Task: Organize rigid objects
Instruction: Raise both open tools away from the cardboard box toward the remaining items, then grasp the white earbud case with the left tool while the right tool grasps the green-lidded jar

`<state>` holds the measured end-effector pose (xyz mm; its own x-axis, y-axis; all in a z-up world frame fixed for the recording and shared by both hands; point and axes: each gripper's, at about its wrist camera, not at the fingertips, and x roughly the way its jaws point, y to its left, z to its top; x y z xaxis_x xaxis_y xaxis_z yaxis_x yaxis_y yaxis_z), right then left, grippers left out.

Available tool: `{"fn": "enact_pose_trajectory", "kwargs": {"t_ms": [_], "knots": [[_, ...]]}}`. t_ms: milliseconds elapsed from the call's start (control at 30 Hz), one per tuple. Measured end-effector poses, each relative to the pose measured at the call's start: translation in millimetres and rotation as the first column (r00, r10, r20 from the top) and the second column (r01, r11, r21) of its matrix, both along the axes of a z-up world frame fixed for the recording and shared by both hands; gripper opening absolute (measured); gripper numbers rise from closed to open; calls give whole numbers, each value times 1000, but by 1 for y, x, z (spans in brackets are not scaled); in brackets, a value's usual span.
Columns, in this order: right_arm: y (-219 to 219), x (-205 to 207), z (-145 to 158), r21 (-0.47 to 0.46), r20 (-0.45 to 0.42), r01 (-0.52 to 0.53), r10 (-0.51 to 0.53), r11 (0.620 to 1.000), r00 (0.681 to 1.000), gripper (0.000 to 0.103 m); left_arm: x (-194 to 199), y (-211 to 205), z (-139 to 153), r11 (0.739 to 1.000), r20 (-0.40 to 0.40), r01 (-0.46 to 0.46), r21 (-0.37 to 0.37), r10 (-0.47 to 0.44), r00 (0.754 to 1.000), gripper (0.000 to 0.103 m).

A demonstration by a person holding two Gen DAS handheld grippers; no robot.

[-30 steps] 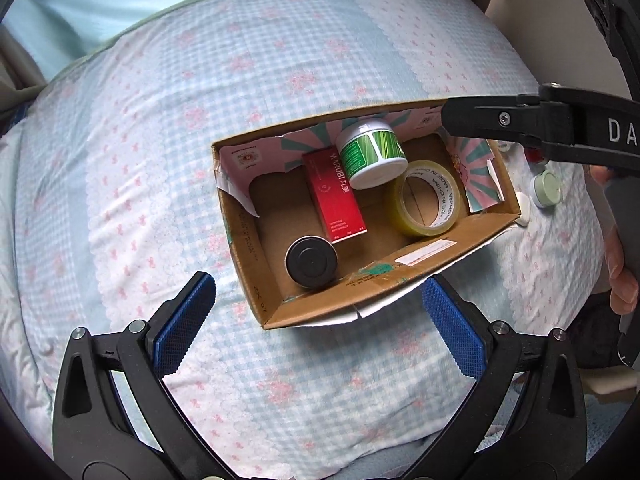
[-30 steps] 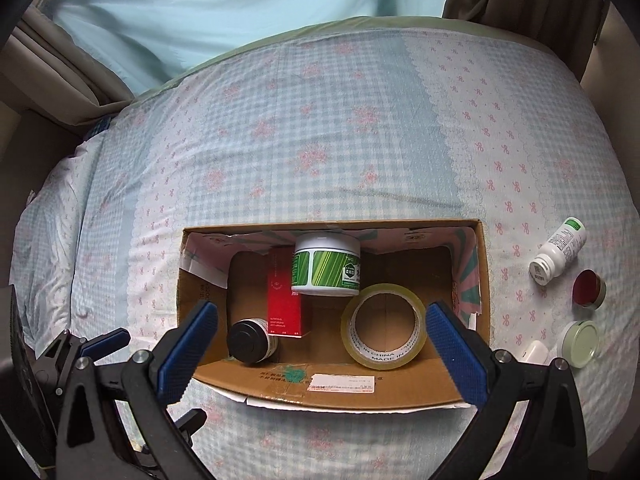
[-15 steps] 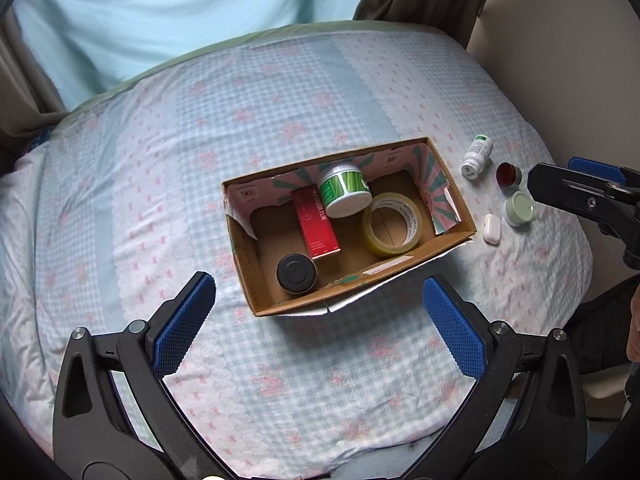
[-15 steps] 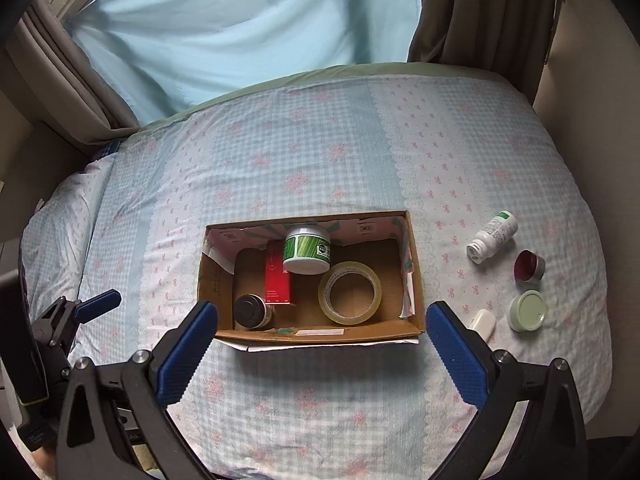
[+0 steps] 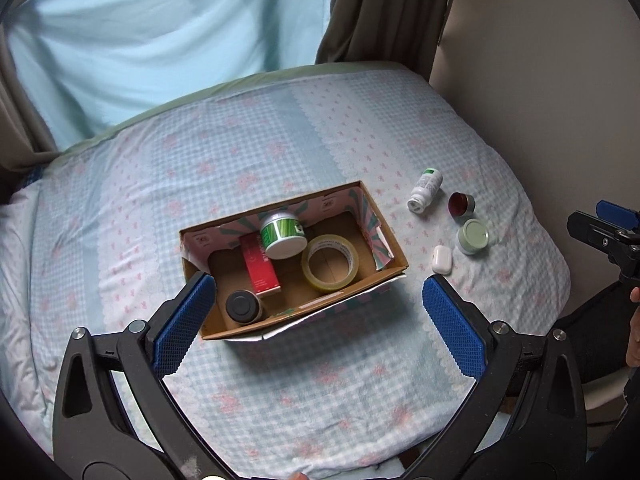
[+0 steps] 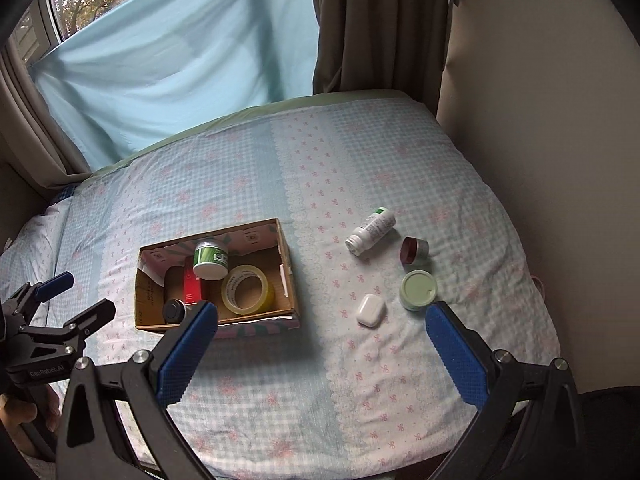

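A cardboard box [image 5: 394, 254] [image 6: 289, 276] lies on the bed. In it are a green-striped jar [image 5: 282, 234] [image 6: 210, 260], a red carton [image 5: 260, 266] [image 6: 191, 288], a tape roll [image 5: 330, 262] [image 6: 248, 288] and a black-lidded jar [image 5: 241, 307] [image 6: 174, 311]. To its right on the sheet lie a white bottle [image 5: 425, 189] [image 6: 370, 231], a red-lidded jar [image 5: 461, 204] [image 6: 414, 250], a pale green jar [image 5: 473, 236] [image 6: 418, 290] and a white earbud case [image 5: 441, 259] [image 6: 371, 309]. My left gripper [image 5: 318, 320] and my right gripper [image 6: 320, 354] are open, empty and held high above the bed.
The bed [image 5: 320, 380] has a blue-and-pink checked sheet. A light blue cloth [image 6: 180, 60] and dark curtains [image 6: 380, 24] hang behind it. A wall [image 6: 540, 120] borders the right side. The right gripper shows at the right edge of the left wrist view [image 5: 604, 228].
Both grippers have risen and pulled back from the box, which now looks much smaller. The right gripper has swung to the right, bringing the loose items into its view.
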<state>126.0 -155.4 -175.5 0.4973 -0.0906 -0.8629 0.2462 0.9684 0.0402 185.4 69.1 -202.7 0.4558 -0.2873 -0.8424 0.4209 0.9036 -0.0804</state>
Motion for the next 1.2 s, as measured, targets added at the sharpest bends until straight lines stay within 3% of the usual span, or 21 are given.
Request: {"fn": "enact_pose_trajectory", "kwargs": {"t_ms": [233,400,667,867,1200], "knots": [[-60,-24,-3,-27,31,-14,15,1000,999,103,-20,-60,5,1000,25,3,-4,-3,1000,103],[-97,-29,-20,-35,16,-104,105,994,994,103,-26,-112,-14,1000,-24,1,16,0,1000,103],[-148,-19,-60,-51,-13,-285,284,957,959,103,-39,-190,-49,999,0,-10,46,10,1000,103],[-175,-1,-103,-65,-13,-359,359,931,933,103,-33,-232,-102,994,-17,0,109,2,1000,103],[-201,25,-205,-51,52,-375,377,926,925,103,-5,-272,-235,992,-40,106,61,-104,994,103]]}}
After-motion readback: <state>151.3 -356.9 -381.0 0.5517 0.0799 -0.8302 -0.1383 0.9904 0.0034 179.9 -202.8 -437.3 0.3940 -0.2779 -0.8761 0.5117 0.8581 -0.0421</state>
